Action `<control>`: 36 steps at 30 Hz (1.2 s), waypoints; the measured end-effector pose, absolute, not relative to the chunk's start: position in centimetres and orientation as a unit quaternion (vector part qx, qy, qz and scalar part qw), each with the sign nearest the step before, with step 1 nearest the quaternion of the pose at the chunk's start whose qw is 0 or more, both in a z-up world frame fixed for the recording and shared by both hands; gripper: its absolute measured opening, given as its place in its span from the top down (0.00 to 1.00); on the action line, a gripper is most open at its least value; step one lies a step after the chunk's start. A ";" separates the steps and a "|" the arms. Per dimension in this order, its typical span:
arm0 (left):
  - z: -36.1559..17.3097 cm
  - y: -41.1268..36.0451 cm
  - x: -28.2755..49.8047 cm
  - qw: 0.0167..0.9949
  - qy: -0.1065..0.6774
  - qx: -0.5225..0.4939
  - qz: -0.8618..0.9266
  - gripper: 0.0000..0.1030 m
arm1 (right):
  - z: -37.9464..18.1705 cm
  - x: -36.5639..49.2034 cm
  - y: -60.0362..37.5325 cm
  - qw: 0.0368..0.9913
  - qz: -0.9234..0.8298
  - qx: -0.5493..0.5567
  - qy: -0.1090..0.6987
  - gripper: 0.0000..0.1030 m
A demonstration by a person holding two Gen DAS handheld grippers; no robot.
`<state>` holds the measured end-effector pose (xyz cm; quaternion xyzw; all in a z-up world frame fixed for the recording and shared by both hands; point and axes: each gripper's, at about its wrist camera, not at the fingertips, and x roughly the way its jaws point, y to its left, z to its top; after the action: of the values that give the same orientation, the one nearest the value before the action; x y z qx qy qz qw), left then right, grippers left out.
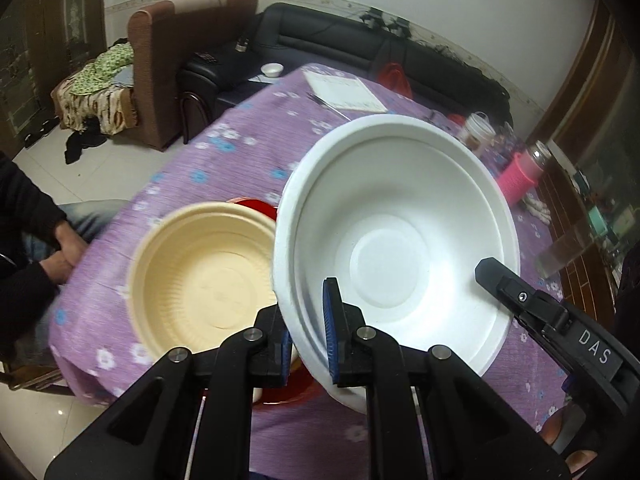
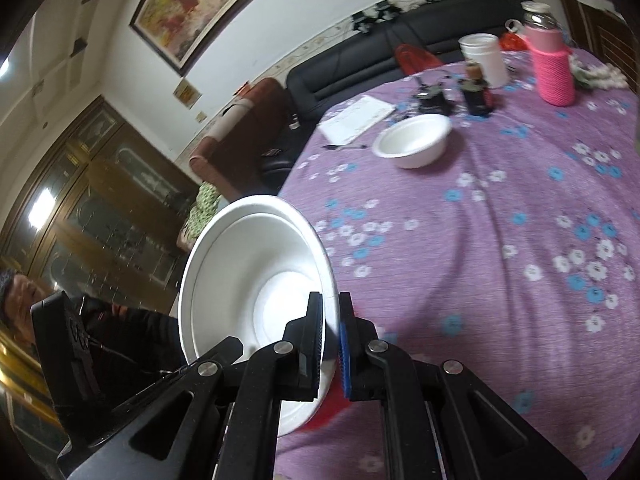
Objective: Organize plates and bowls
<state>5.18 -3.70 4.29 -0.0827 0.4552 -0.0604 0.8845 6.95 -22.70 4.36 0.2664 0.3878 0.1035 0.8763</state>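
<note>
Left gripper [image 1: 308,346]: my fingers are pinched on the rim of a white foam bowl [image 1: 396,248], one blue pad inside the wall, the other outside. The bowl is lifted and tilted, its open side facing my camera.

Right gripper [image 2: 331,344]: also clamped, on the rim of a white bowl [image 2: 256,280] tipped on edge with its opening toward 9 o'clock. I cannot tell whether this is the same bowl the left one holds; the right gripper's black finger [image 1: 520,296] does show by that bowl's rim at 4 o'clock in my left view.

Cream bowl [image 1: 204,276]: upright on the table at 9 o'clock of the held bowl in the left view, sitting on something red [image 1: 256,206] that peeks out behind and beneath it.

Small white bowl [image 2: 414,140]: upright on the cloth at 1 o'clock in the right view, well apart from the grippers.

Table [image 2: 500,240]: purple flowered cloth.

Far edge: notepad [image 2: 358,118] with a pen [image 2: 346,147] just beside it, a white cup [image 2: 484,58], a pink knitted bottle sleeve [image 2: 552,72].

Background: a seated person [image 2: 24,300] at 9 o'clock; dark sofa [image 1: 360,40] at 12.
</note>
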 end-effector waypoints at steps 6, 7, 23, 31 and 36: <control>4.3 0.2 5.4 0.885 0.454 -0.093 -0.037 0.89 | 5.0 7.8 -18.0 0.878 0.126 0.251 0.388 0.94; 4.2 0.6 5.4 0.885 0.455 -0.095 -0.034 0.89 | 5.0 7.9 -17.3 0.878 0.128 0.249 0.389 0.94; 0.7 4.8 5.5 0.867 0.483 -0.120 -0.013 0.89 | 2.0 8.9 -11.8 0.869 0.140 0.213 0.425 0.93; -0.8 5.2 5.7 0.861 0.495 -0.120 -0.007 0.89 | 0.5 9.0 -10.9 0.863 0.137 0.205 0.441 0.93; -1.3 5.2 5.8 0.858 0.501 -0.117 -0.007 0.89 | -0.1 9.2 -10.7 0.859 0.135 0.204 0.449 0.93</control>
<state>5.80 5.20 -1.30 -0.1171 0.5008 -0.0070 0.8576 9.19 -10.75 -0.07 0.2041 0.4491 0.1355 0.8592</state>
